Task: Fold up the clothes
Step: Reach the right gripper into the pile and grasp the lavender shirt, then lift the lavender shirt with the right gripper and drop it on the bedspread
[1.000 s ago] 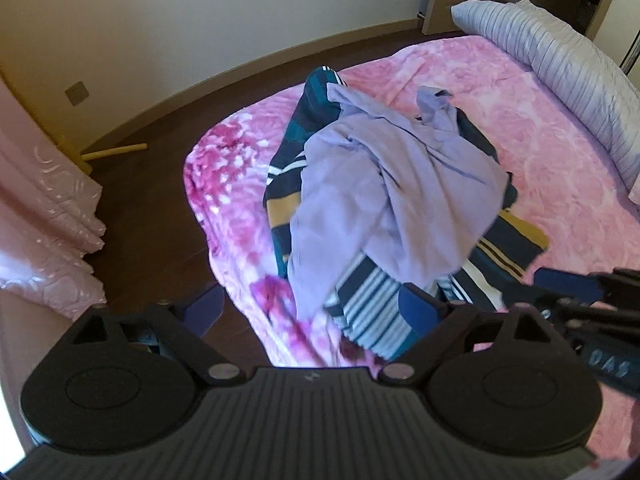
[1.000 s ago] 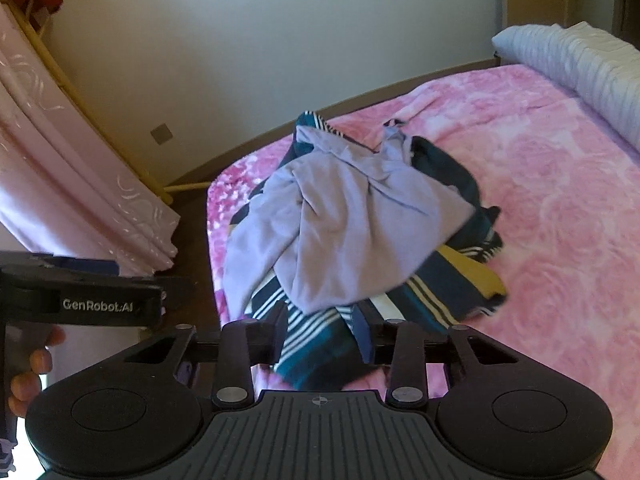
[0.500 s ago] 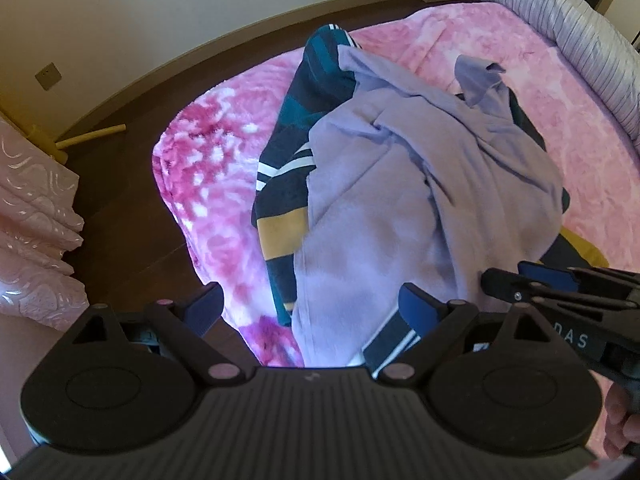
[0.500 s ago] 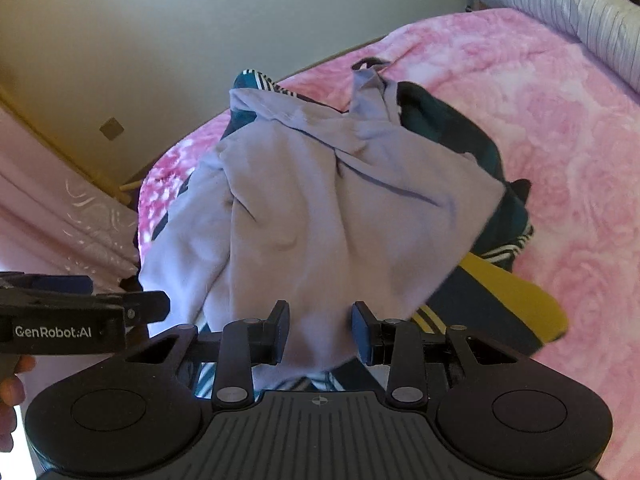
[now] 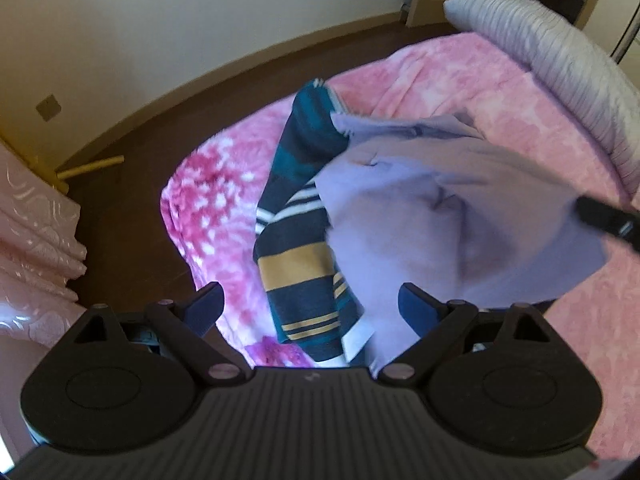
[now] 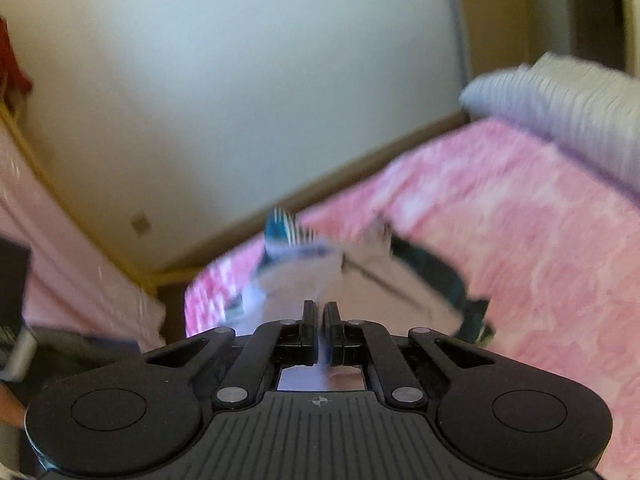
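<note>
Lilac garment [image 5: 452, 216] pinched in right gripper [image 6: 320, 316], left gripper [image 5: 310, 306] spread beneath

No legible text, frames perhaps too blurred

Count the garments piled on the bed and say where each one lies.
2. The lavender shirt lies on top, pinched by the right gripper. The striped garment lies beneath it, showing on its left. More could be hidden underneath.
</note>
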A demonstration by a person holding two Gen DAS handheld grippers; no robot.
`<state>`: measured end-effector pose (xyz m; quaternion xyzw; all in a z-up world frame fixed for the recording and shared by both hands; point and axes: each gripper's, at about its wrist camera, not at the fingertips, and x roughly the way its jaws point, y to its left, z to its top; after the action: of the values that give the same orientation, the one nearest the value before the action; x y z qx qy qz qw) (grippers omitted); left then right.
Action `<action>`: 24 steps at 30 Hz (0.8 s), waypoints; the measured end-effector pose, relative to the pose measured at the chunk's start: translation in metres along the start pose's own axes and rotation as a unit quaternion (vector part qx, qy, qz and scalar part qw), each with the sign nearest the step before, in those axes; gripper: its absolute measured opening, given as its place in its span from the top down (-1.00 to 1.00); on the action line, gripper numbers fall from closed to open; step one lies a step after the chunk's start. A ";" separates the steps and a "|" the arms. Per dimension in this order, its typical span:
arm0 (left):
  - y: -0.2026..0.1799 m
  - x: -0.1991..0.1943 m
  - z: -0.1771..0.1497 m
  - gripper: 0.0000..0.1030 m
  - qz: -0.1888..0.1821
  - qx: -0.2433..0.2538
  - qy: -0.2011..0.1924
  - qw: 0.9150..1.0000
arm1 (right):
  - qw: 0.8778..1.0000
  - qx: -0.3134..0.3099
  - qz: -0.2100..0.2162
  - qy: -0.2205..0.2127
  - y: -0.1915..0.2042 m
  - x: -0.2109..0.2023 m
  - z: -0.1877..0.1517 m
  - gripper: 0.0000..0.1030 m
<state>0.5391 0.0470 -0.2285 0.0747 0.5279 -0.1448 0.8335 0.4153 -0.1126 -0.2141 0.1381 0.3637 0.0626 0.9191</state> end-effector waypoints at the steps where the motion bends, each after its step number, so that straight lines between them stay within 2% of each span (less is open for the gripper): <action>1: -0.004 -0.009 0.000 -0.78 -0.004 0.002 -0.006 1.000 | 1.000 0.002 0.000 -0.016 0.000 -0.014 0.005 1.00; 6: -0.032 -0.053 -0.008 -0.78 -0.031 0.028 -0.027 0.999 | 0.996 0.013 -0.005 -0.085 -0.002 -0.092 0.020 1.00; 11: -0.080 -0.096 -0.033 -0.78 -0.071 0.066 -0.036 0.995 | 0.989 0.035 -0.038 -0.142 -0.021 -0.180 0.015 1.00; 18: -0.162 -0.149 -0.095 -0.78 -0.135 0.129 -0.031 0.982 | 0.970 0.054 -0.102 -0.213 -0.058 -0.317 -0.019 1.00; 22: -0.213 -0.177 -0.139 -0.78 -0.168 0.163 -0.027 0.972 | 0.955 0.067 -0.144 -0.249 -0.082 -0.395 -0.048 1.00; 24: -0.239 -0.191 -0.161 -0.78 -0.184 0.185 -0.030 0.965 | 0.949 0.078 -0.170 -0.254 -0.094 -0.432 -0.068 1.00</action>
<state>0.2474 -0.1031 -0.1188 0.1248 0.4714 -0.3932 0.7795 0.0557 -0.2810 -0.0077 0.1567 0.1402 -0.1607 0.9643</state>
